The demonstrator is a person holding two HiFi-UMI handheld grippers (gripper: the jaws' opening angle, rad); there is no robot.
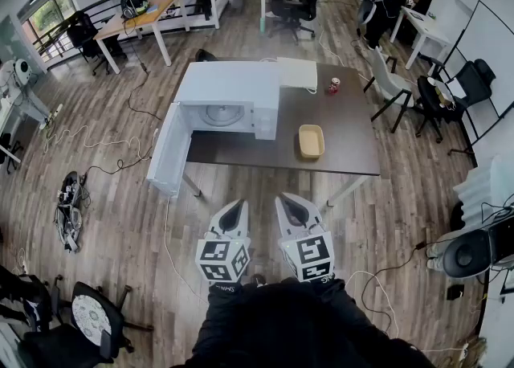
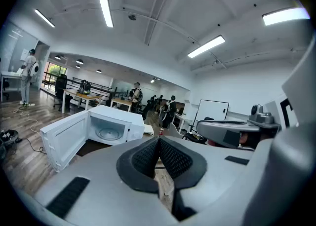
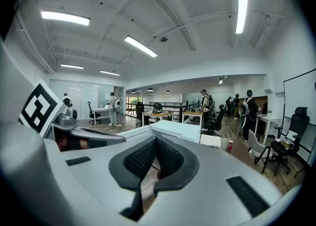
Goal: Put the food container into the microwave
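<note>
Microwave [image 1: 229, 105] is sitting on the left end of a dark worktop [image 1: 345, 153]. Its door [image 1: 169, 149] is hanging wide open to the left, and the white cavity with a round turntable [image 1: 221, 115] is showing.

Food container [image 1: 311, 141], tan, shallow and rectangular, is lying flat on the worktop to the right of the microwave. It is clear of the microwave and is sitting toward the worktop's near edge. Nothing is touching it.

A red can [image 1: 334, 85] is standing upright further right of the microwave, toward the worktop's far edge. A flat white item [image 1: 297, 73] is lying just beside the microwave's rear right corner.

The person is standing on the wood floor [image 1: 120, 222] on the near side of the microwave, well apart from it, and is holding both tools low and side by side over the floor.

Left hand-held gripper [image 1: 235, 210] is pointing toward the microwave. Its jaws are pressing together tip to tip with nothing between them. In the left gripper view the open microwave is showing to the left of the jaws.

Right hand-held gripper [image 1: 289, 204] is pointing the same way, just beside the left one. Its jaws are likewise meeting at the tips and are carrying nothing. In the right gripper view the microwave's white top is showing just beyond the jaws, with the can off to its right
</note>
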